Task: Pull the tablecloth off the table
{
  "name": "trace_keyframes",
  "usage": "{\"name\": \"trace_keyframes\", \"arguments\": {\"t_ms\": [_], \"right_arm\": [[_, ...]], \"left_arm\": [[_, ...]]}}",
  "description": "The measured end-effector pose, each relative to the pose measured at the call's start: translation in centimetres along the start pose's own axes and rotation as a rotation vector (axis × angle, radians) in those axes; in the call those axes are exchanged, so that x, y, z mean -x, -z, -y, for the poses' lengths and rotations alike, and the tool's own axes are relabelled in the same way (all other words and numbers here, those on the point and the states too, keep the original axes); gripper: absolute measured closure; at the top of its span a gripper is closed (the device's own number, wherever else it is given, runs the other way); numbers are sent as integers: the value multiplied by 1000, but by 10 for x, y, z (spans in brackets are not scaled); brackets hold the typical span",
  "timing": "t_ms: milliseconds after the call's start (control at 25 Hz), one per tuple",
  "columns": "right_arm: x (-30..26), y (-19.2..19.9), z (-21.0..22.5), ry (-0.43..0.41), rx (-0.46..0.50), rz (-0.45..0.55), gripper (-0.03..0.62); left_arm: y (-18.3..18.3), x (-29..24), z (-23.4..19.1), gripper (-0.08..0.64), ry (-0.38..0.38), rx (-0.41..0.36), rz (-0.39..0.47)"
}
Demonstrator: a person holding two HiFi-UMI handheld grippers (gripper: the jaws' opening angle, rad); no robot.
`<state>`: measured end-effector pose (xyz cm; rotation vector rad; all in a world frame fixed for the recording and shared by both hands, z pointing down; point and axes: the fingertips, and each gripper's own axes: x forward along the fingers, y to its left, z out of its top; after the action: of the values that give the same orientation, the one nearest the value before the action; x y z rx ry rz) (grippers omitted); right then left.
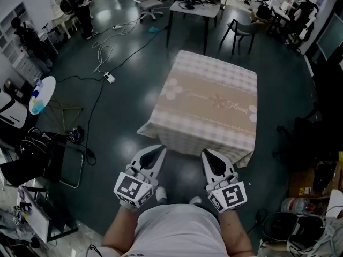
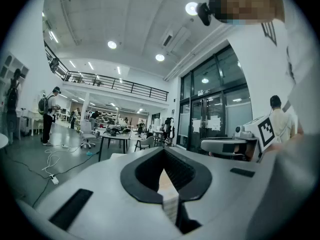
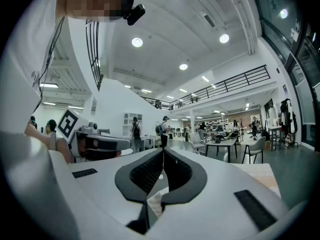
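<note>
Tablecloth [image 1: 214,100], beige in the middle with a checked border, lies spread and flat over a bench that it hides entirely, its sides hanging toward the dark floor [image 1: 123,79]. A person in a light shirt [image 1: 177,229] stands at the near side and holds both tongs level toward the cloth. The left tongs [image 1: 159,150] are clenched, tips together at the near left corner of the hanging hem. The right tongs [image 1: 206,153] are clenched too, tips at the same hem further right. In the left gripper view the jaws meet at their tips [image 2: 164,151], and checked cloth shows in the slit behind them. The right gripper view [image 3: 163,151] shows the same (whether either pair pinches the hem cannot be told). A desk [image 1: 195,8] and a chair [image 1: 244,31] stand well beyond.
</note>
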<state>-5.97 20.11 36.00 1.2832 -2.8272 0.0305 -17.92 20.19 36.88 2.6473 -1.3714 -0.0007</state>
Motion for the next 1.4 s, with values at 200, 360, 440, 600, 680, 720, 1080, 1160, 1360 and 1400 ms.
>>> {"name": "trace_keyframes", "arguments": {"t_ms": [200,360,440,600,680,720,1080,1160,1360,1400], "right_arm": [[-4,0,-1,21,2,-4,566],[-13,2,-5,37,-7,-14,566],[-19,5,-5,46,-36,-20,566],[-31,9,-11,63,-84,-11,565],[-36,10,-15,81,-71,-14,565],[-39,11,-16,91,-64,-13,565],[-60,16,-12,140,-32,-31,565],[-66,16,-5,136,-33,-29,565],[-86,21,18,109,-40,-28,565],[-90,23,25,102,-44,-28,565]], "left_arm": [[0,2,-7,548,6,3,-3],[1,6,-20,548,14,10,-4],[2,8,-29,548,13,15,-5],[6,15,-49,548,24,27,-12],[7,18,-59,548,34,26,-13],[7,19,-64,548,40,25,-12],[8,14,-95,548,68,39,-8],[9,8,-98,548,65,36,-13],[11,-16,-109,548,43,34,-19],[11,-23,-110,548,35,34,-20]]}}
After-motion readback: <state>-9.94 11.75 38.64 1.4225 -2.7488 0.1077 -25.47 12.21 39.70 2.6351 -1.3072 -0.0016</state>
